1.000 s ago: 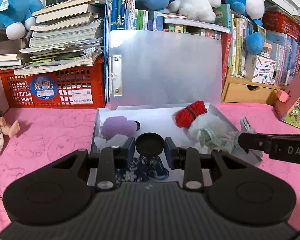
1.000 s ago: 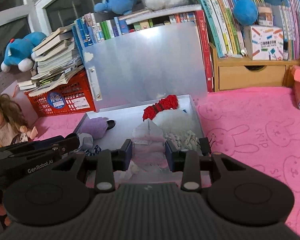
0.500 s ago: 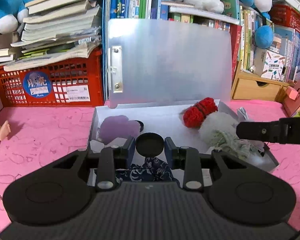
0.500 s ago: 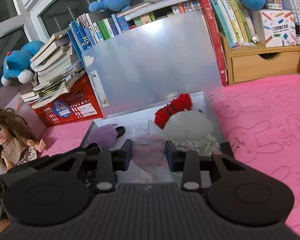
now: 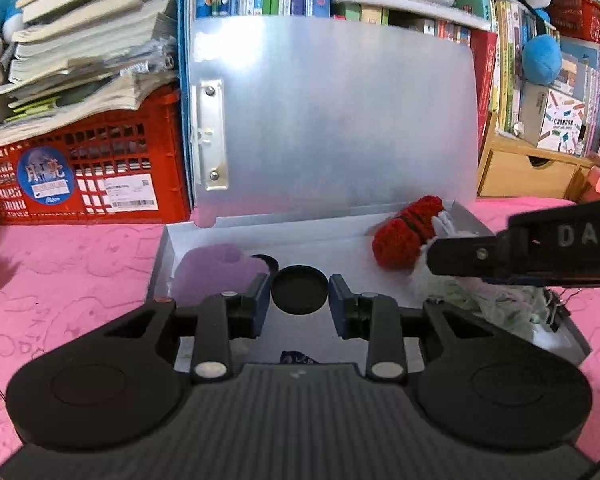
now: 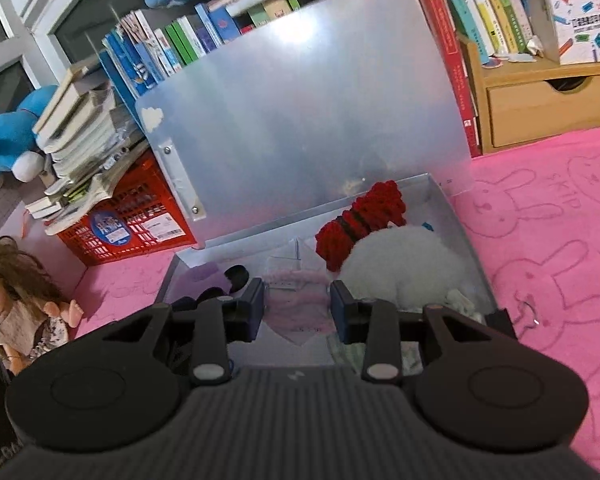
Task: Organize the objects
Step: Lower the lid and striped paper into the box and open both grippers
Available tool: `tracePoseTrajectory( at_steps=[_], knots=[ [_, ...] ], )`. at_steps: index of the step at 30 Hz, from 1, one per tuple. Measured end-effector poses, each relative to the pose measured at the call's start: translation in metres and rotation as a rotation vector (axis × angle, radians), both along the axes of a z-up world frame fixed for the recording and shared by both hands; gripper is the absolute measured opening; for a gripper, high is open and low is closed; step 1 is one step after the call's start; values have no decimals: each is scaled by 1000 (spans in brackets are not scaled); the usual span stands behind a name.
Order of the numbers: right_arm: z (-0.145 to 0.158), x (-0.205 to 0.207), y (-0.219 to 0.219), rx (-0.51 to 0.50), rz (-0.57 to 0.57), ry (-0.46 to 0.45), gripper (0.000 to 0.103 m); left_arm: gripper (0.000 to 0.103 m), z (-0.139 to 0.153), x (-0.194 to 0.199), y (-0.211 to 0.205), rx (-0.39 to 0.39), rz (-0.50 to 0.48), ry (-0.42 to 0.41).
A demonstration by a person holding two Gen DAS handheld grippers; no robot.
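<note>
An open translucent box lies on the pink mat, its lid standing upright at the back. Inside are a purple soft item at the left and a white plush with a red yarn bow at the right. My left gripper hangs over the box's front left part, shut on a black round cap. My right gripper is over the box's middle, shut on a pink cloth packet; its black body crosses the right side of the left wrist view.
A red crate under stacked books stands left of the box. Behind the lid runs a row of books with plush toys on top. A wooden drawer unit sits at the back right, a doll at the far left. Pink mat surrounds the box.
Both grippers have moved forward and slightly down over the box, which now looks larger. The right gripper has come closer to the left one. Both grips are unchanged.
</note>
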State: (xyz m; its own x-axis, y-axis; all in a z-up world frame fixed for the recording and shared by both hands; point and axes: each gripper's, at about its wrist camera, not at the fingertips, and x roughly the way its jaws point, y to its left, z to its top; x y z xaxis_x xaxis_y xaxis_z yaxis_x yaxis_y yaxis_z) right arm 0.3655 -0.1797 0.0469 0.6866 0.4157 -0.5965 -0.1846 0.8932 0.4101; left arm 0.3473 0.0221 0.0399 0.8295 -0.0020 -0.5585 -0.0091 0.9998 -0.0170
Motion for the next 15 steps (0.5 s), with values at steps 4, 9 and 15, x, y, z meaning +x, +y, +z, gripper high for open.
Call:
tracePoseTrajectory(
  at_steps=[4,9,15],
  knots=[
    [-11,11,7,-5,7,11,40,37,-9,9,1,7,1,22],
    [-25,20,14,-9,20,26,40,37,-20,17,3,11,-3,41],
    [-30,28,19,-30,20,23,40,37,-23,24,1,13,-17,54]
  ],
)
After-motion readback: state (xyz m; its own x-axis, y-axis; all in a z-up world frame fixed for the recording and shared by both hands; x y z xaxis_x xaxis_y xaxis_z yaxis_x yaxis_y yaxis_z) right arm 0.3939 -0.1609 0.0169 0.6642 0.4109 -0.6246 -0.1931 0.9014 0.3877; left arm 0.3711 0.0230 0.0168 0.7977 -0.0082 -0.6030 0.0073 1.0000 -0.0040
